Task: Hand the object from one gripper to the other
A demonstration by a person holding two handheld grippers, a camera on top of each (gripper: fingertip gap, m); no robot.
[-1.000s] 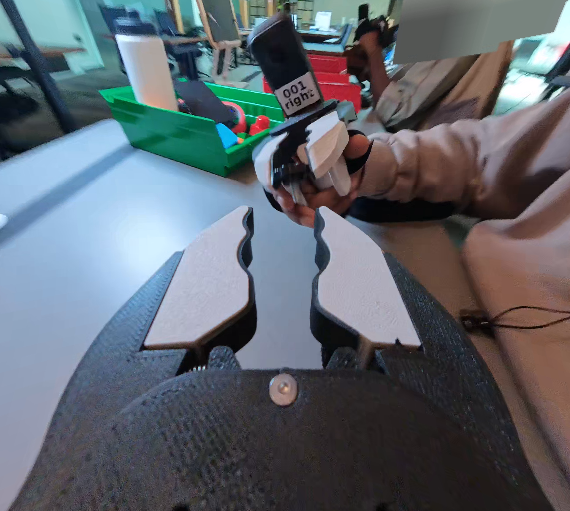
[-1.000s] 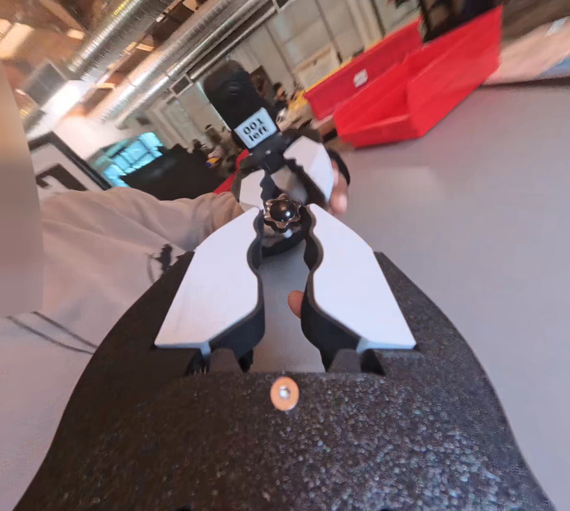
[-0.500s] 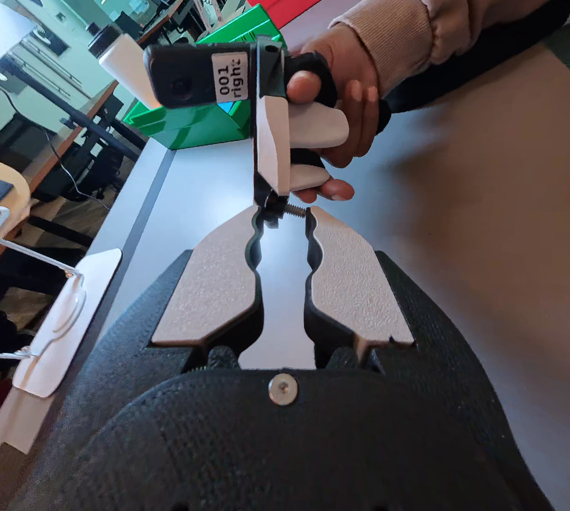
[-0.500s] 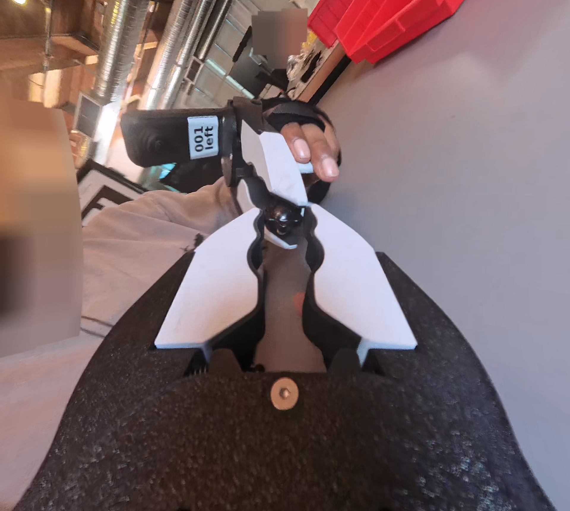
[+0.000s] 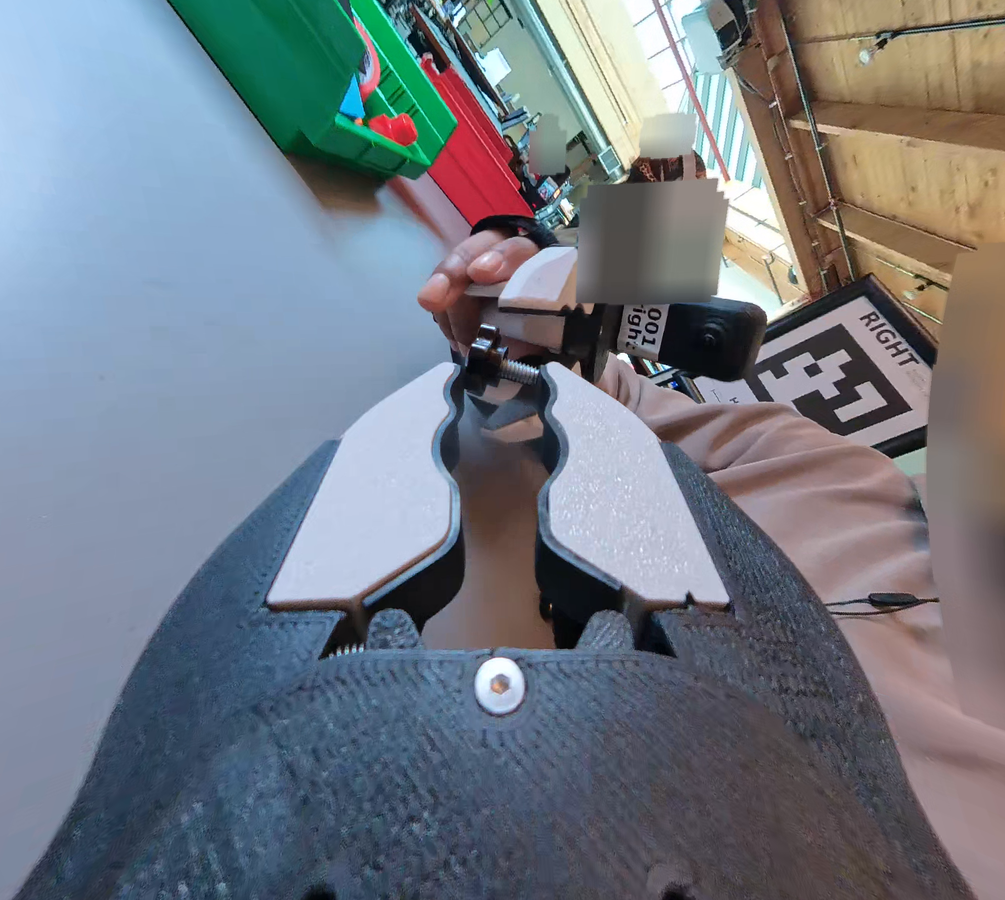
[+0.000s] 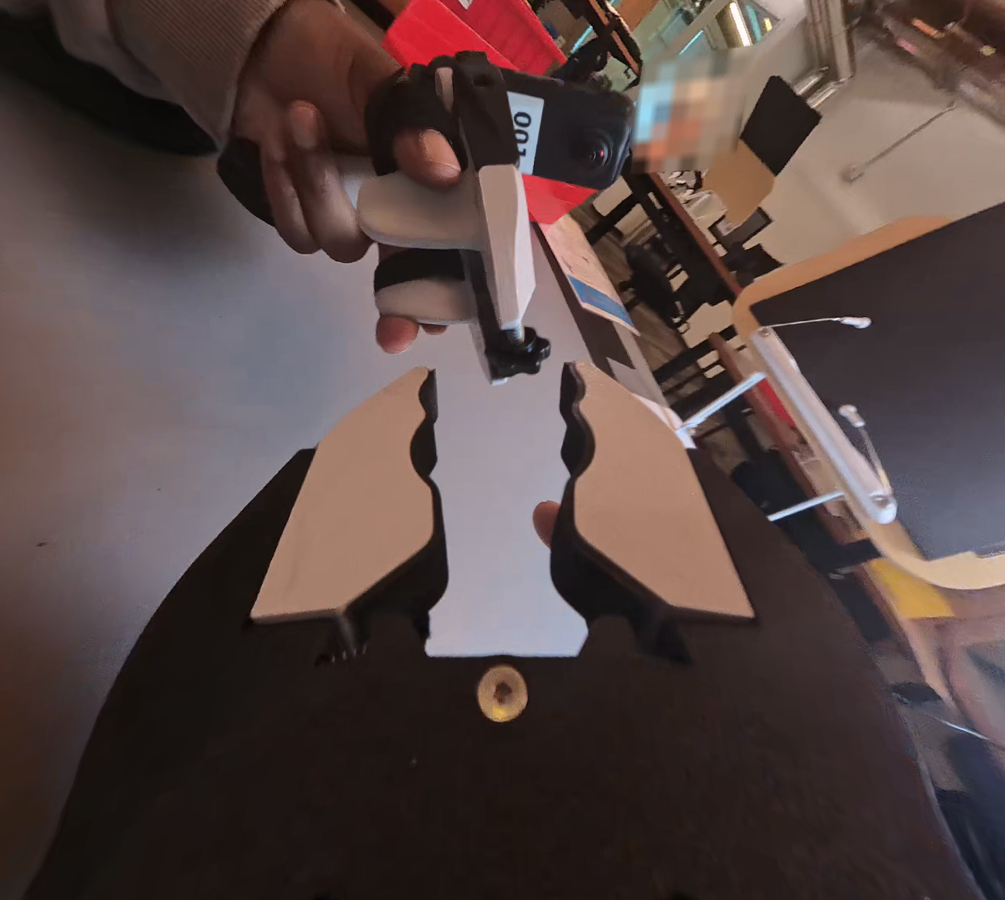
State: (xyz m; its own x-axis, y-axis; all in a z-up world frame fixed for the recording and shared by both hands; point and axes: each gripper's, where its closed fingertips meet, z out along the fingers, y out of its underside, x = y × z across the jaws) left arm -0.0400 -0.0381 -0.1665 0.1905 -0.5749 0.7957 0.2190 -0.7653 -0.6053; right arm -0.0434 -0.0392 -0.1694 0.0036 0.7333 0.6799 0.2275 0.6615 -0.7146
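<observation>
- Tabletop [image 5: 163, 330]: grey, beneath the knob bolt.
- Green bin [image 5: 261, 20]: well beyond the knob bolt, holds small items.
- Left gripper [image 5: 500, 379]: fingertips pinching the knob bolt end to end.
- Right gripper [image 6: 498, 371]: fingers spread, empty, just short of the knob bolt.
- Knob bolt [image 5: 481, 365]: black star head, bare thread.
- Risk: the lengthwise tip pinch looks slight, and a nudge could pivot the bolt free onto the tabletop.
</observation>
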